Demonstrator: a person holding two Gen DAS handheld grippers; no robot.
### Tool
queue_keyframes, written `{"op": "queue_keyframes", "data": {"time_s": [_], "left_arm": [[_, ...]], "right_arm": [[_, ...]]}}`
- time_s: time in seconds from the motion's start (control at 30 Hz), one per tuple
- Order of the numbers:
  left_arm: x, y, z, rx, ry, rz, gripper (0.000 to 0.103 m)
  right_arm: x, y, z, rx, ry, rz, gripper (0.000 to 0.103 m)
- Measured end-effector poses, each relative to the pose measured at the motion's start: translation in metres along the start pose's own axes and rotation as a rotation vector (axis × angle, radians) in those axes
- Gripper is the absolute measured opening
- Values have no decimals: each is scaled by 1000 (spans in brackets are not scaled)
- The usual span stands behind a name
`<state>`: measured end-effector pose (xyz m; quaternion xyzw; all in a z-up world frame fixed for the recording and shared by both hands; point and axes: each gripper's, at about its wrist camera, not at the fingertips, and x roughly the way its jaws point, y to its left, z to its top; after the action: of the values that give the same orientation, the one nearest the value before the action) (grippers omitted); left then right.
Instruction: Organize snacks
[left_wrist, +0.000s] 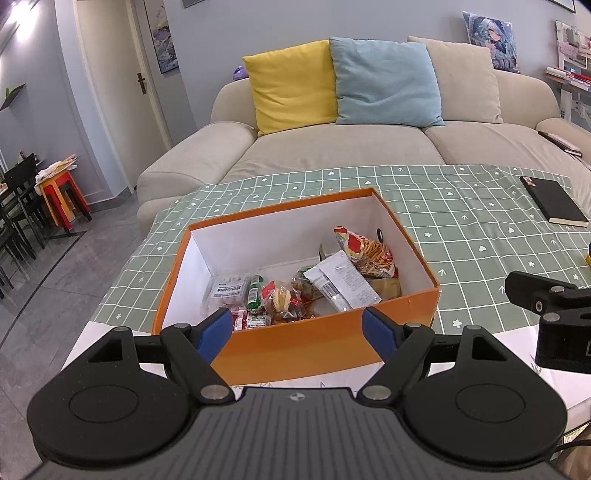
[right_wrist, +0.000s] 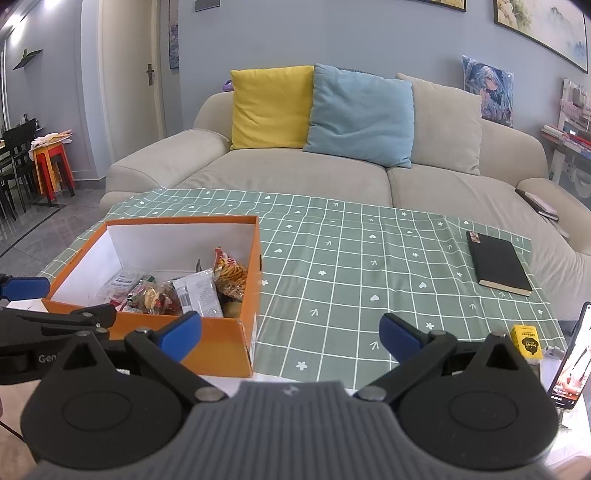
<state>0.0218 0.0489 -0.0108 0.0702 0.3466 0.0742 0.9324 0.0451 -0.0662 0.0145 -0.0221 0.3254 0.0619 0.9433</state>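
From the left wrist view, the left gripper (left_wrist: 297, 334) hangs with its blue pads spread wide and nothing between them, just in front of the near wall of the orange box (left_wrist: 295, 347). The box stands open on the green checked tablecloth (left_wrist: 461, 221), and the snack packets (left_wrist: 314, 284) lie piled on its white floor, mostly toward the near right corner. A black notebook (left_wrist: 554, 201) lies well apart on the cloth at the far right. Part of the right gripper (left_wrist: 550, 302) juts in from the right edge. Behind the table stands a beige sofa (left_wrist: 332, 147).

From the right wrist view, the right gripper (right_wrist: 291, 336) is likewise spread and empty, over bare cloth just right of the box. A small yellow carton (right_wrist: 526, 339) and a phone (right_wrist: 570, 354) stand at the near right edge.
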Motion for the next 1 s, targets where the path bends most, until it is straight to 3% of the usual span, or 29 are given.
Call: {"op": "queue_keyframes", "data": {"time_s": [1.0], "left_arm": [[-2,-2,1,6,-3,-5,94]], "right_arm": [[0,0,0,2,5,-1,99]]}}
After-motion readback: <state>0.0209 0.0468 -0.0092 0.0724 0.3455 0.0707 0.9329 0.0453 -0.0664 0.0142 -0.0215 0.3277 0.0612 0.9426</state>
